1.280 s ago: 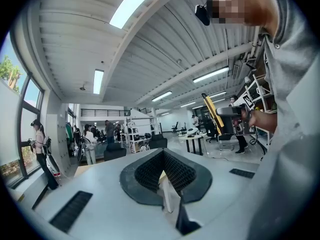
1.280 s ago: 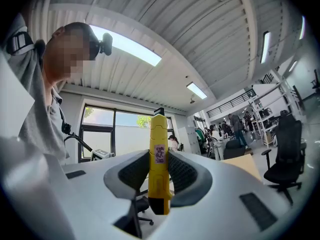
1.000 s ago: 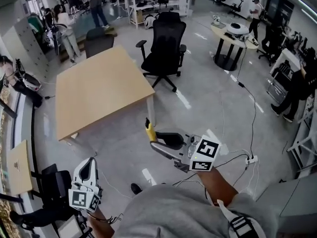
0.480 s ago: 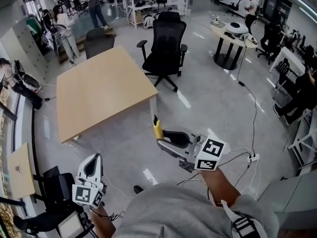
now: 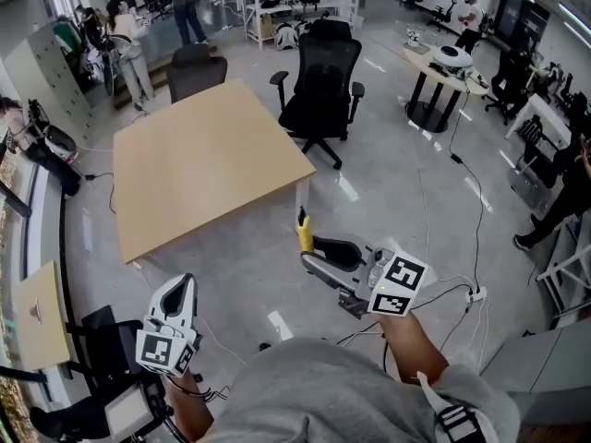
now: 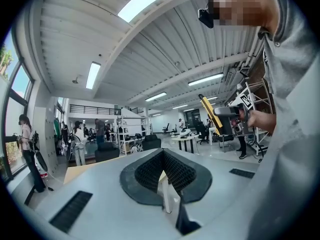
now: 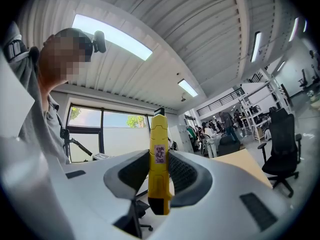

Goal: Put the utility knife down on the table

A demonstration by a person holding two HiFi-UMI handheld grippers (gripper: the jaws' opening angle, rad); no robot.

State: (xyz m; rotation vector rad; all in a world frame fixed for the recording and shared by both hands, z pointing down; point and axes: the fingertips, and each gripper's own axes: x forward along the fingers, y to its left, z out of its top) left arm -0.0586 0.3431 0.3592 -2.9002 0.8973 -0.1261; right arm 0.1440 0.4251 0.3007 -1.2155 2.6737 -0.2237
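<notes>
Left gripper [image 5: 178, 295]: jaws pressed together, nothing between them; hangs low beside the person's body. Right gripper [image 5: 312, 252]: jaws clamped on the utility knife [image 5: 304, 233], yellow, labelled, gripped about mid-body and standing out beyond the pads; held in the air over the floor, near the counter's closest corner but not over it. Counter [image 5: 203, 169]: pale wood top, ahead and left of the knife. Office chair [image 5: 325, 77]: black, beyond the counter's far side. Step in hand, as judged: carrying to the counter. Handling note: bring the knife well inside the edge, lower it flat onto the top, and only then part the jaws.
</notes>
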